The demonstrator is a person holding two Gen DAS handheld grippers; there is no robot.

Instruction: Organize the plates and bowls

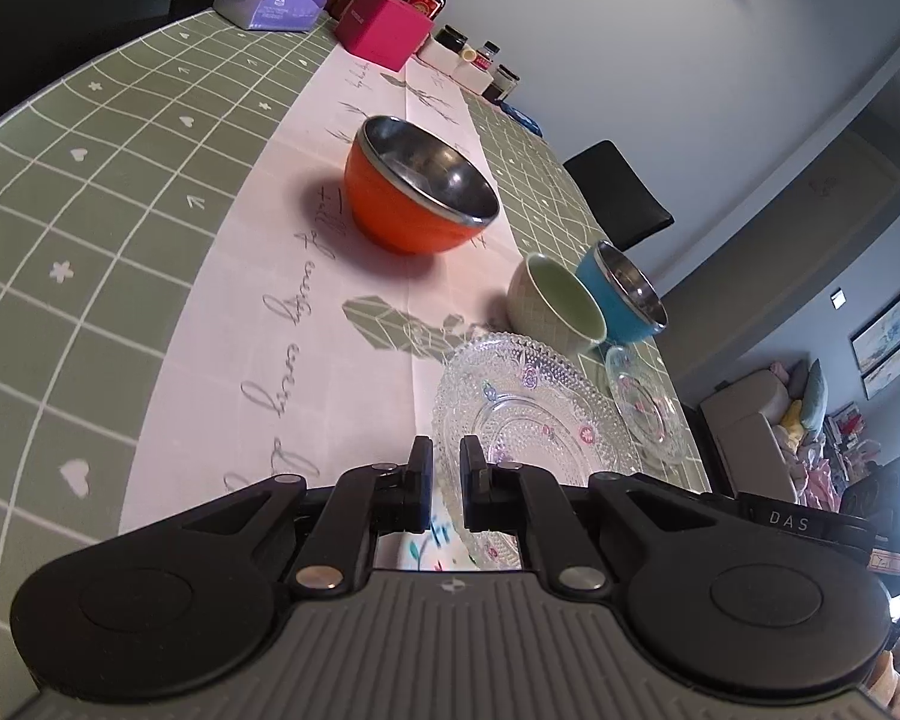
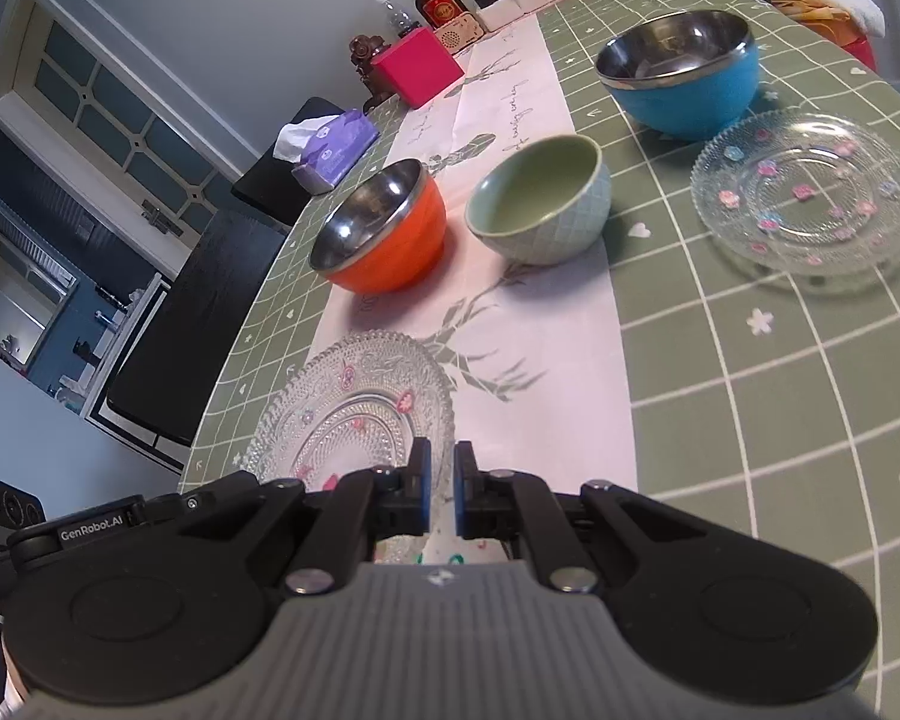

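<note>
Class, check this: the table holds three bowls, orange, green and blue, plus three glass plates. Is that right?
Not quite. The bowl count stands: orange bowl, green bowl and blue bowl. Only two glass plates show in the right wrist view: the near plate and the far plate.
</note>
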